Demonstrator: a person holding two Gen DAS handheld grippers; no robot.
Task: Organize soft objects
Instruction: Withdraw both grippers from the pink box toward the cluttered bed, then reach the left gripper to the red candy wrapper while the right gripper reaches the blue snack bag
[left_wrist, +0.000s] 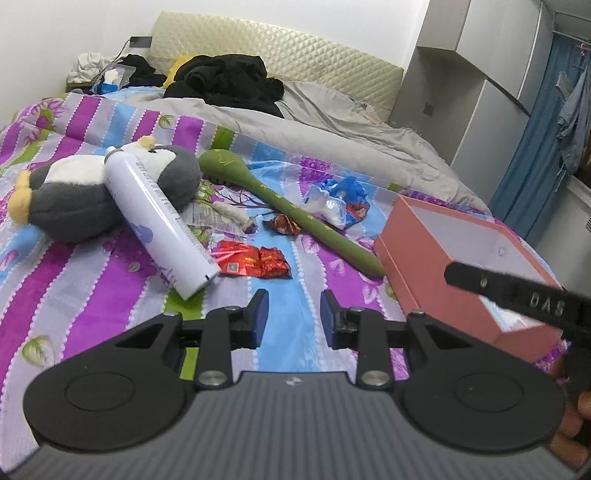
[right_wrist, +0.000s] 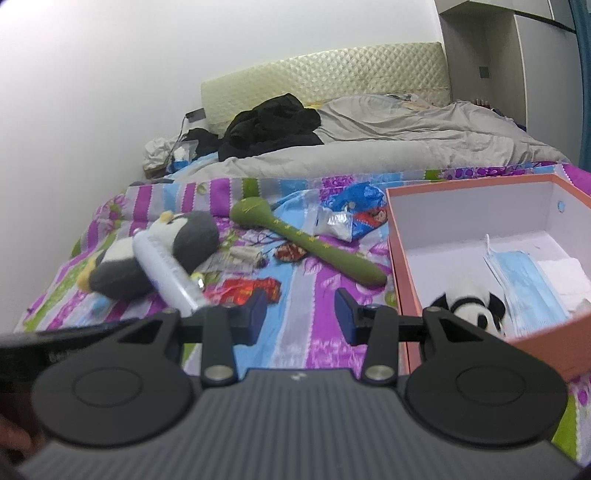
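A grey and white penguin plush (left_wrist: 92, 188) lies on the striped bedspread at the left, also in the right wrist view (right_wrist: 155, 254). A white spray can (left_wrist: 159, 221) leans across it. A pink open box (left_wrist: 436, 258) stands at the right; in the right wrist view the box (right_wrist: 399, 258) holds a small panda plush (right_wrist: 469, 310) and a blue face mask (right_wrist: 524, 284). My left gripper (left_wrist: 293, 317) is open and empty above the bedspread. My right gripper (right_wrist: 301, 317) is open and empty, just left of the box.
A green long-handled massage stick (left_wrist: 291, 210) lies between plush and box. Red snack wrappers (left_wrist: 255, 260) and a blue packet (left_wrist: 340, 201) are scattered nearby. A grey duvet (left_wrist: 332, 125) and black clothes (left_wrist: 229, 83) lie near the headboard. Cupboards stand at the right.
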